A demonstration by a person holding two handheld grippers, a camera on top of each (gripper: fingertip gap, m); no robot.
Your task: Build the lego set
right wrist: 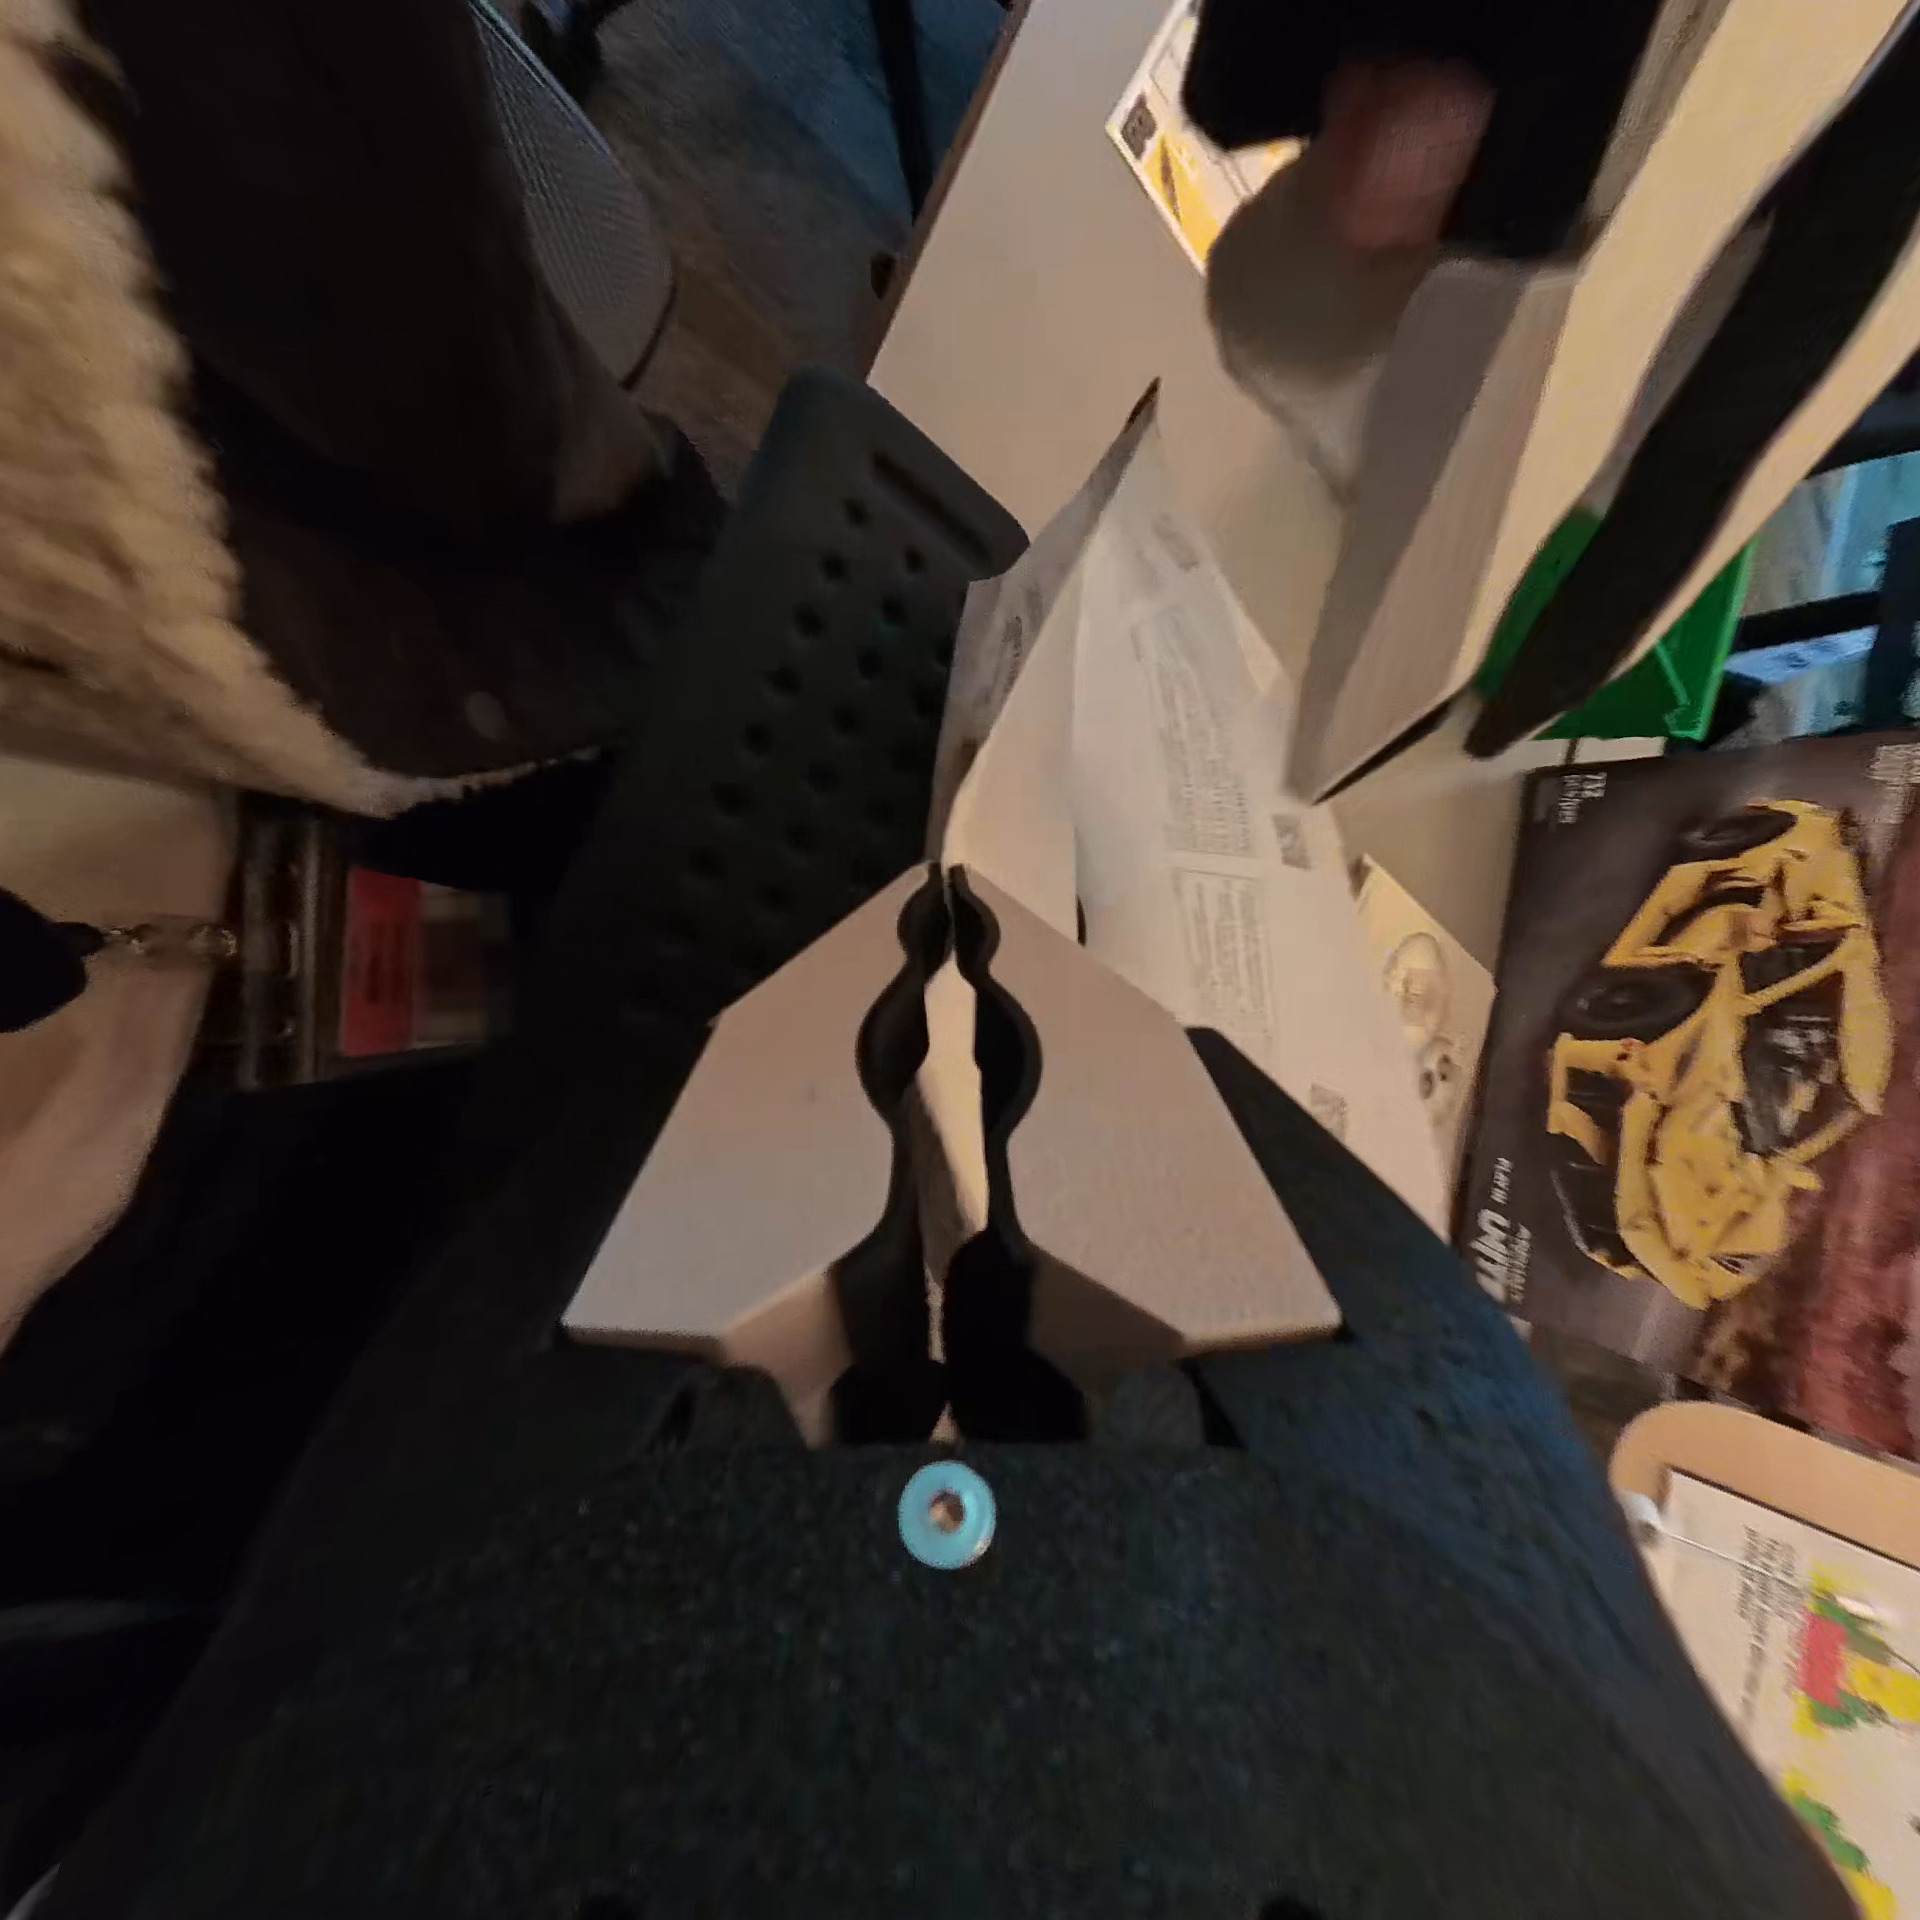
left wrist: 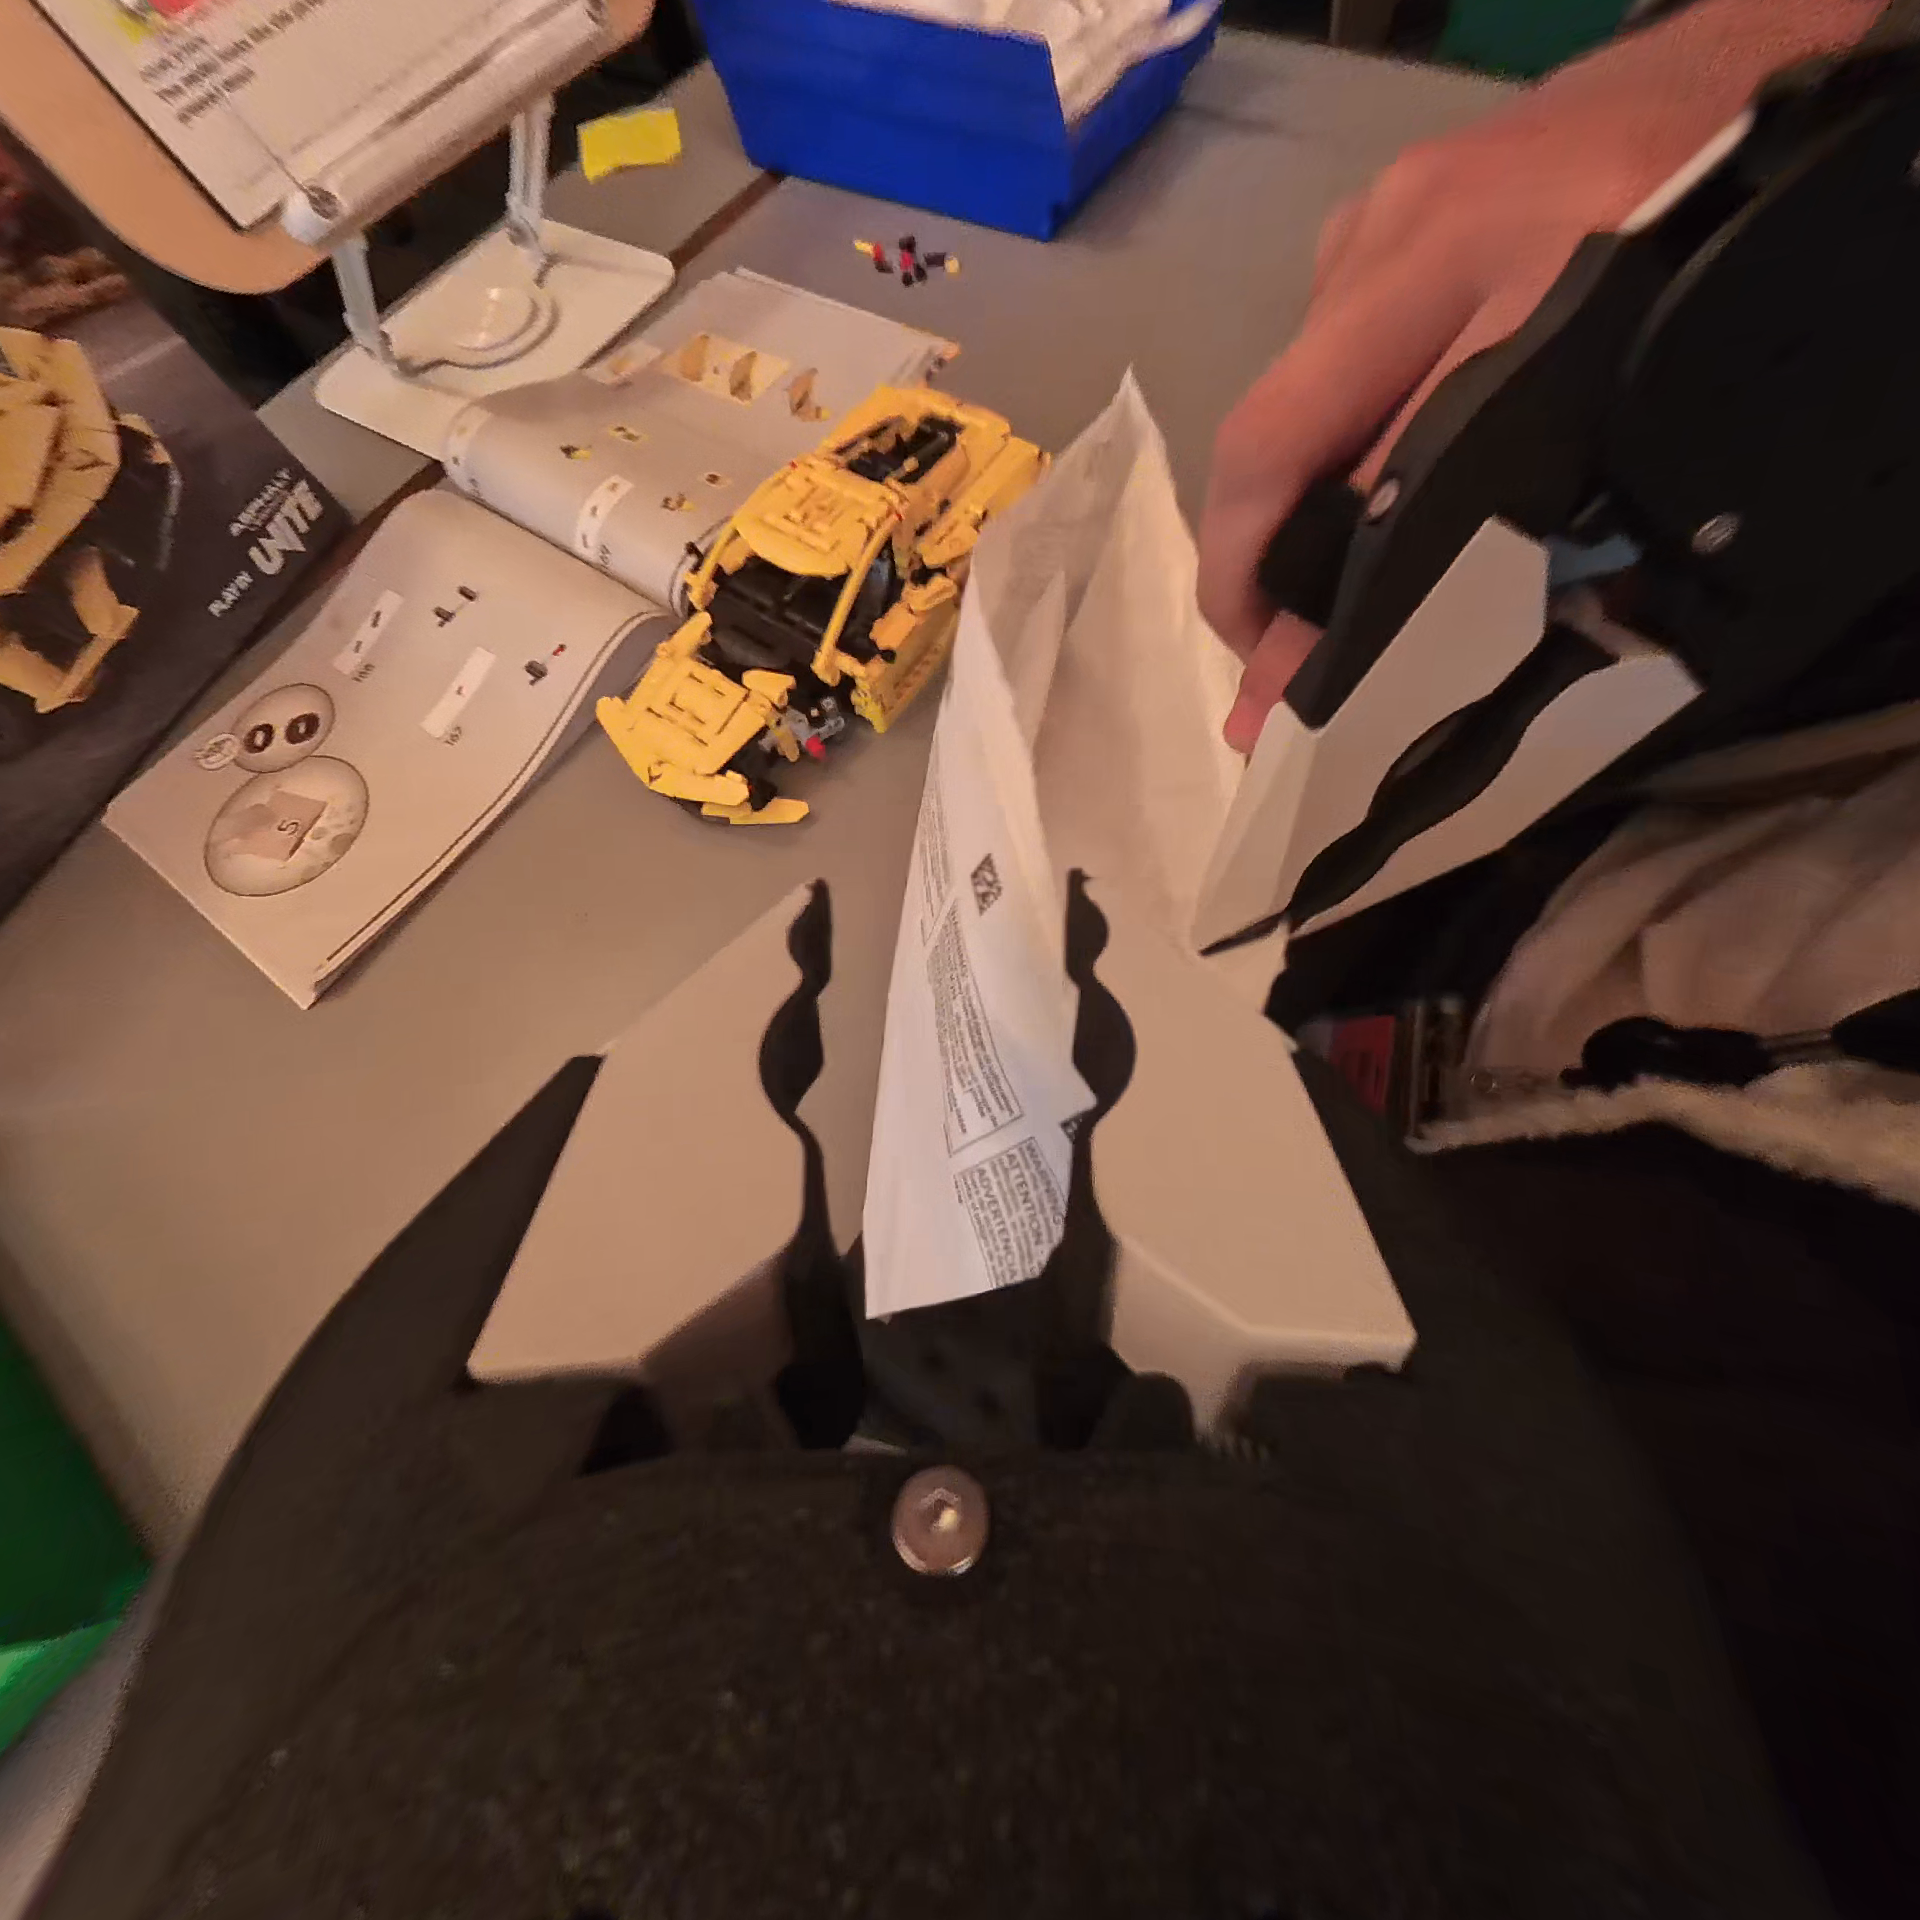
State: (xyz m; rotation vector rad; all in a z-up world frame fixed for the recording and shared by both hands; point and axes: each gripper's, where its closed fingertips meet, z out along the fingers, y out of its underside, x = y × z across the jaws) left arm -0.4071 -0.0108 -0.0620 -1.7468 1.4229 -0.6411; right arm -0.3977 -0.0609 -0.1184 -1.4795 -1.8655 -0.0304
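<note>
Between our left tool point(left wrist: 948, 894) fingers hangs a white paper bag point(left wrist: 997, 935) with printed panels; the fingers stand spread with a gap on each side, the bag loose between them. Our right tool point(right wrist: 948, 883), pressed together, pinches an edge of the same bag point(right wrist: 1164, 665); in the left wrist view that right tool point(left wrist: 1247, 930) sits at the bag's far side with a hand point(left wrist: 1382, 416) on its handle. Beyond the bag, the yellow lego car point(left wrist: 821, 603) rests on the grey worktop point(left wrist: 644, 935), its nose toward us, overlapping the open instruction booklet point(left wrist: 416, 707). A few loose small pieces point(left wrist: 909, 260) lie farther back, near a blue bin point(left wrist: 935, 114). Left of the booklet lies the set's box point(left wrist: 125, 582), cut off by the edge; behind it stands a white stand point(left wrist: 499, 322) carrying a page. The right wrist view is motion-blurred: a perforated black chair part point(right wrist: 810, 665) and a fleece-lined garment point(right wrist: 94, 436) show only roughly.
</note>
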